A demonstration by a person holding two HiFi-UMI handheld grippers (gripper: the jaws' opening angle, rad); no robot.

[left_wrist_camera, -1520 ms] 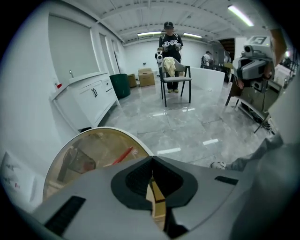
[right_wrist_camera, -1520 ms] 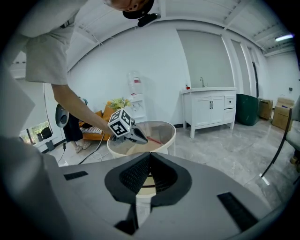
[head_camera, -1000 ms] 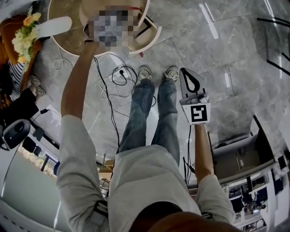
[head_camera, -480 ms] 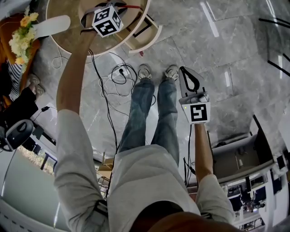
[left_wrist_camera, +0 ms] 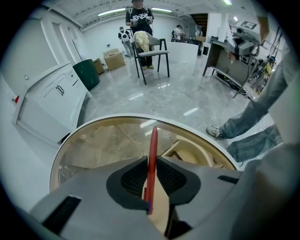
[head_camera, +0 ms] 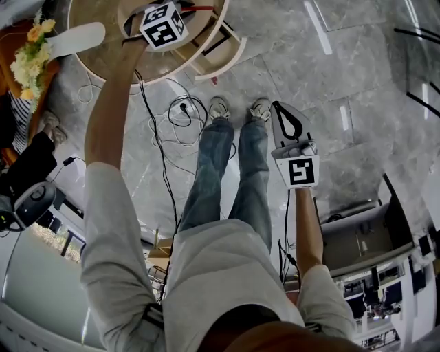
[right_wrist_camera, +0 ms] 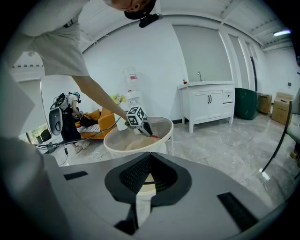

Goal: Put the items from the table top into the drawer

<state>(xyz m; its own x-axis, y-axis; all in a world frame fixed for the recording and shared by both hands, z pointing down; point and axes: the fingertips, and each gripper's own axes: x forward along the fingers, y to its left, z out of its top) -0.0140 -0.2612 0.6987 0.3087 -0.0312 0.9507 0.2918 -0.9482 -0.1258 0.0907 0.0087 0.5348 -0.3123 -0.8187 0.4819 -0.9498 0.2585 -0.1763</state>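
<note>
Left claw [left_wrist_camera: 150, 161], jaws just opening, loosely straddles a slim red plastic pen [left_wrist_camera: 153, 143]: probably light, stiff, slippery; grip mid-barrel. Right claw [right_wrist_camera: 149, 157] is closed, empty.

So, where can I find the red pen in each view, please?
Head view: red pen at the top edge, right of the marker cube.
Left gripper view: centre, between the left gripper's jaws, which have just been opening.
Right gripper view: tiny red streak at that gripper's tip.
Shared landmark: the round table.

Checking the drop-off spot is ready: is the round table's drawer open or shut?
Open: the drawer sticks out past the rim of the round table, its inside exposed.
</note>
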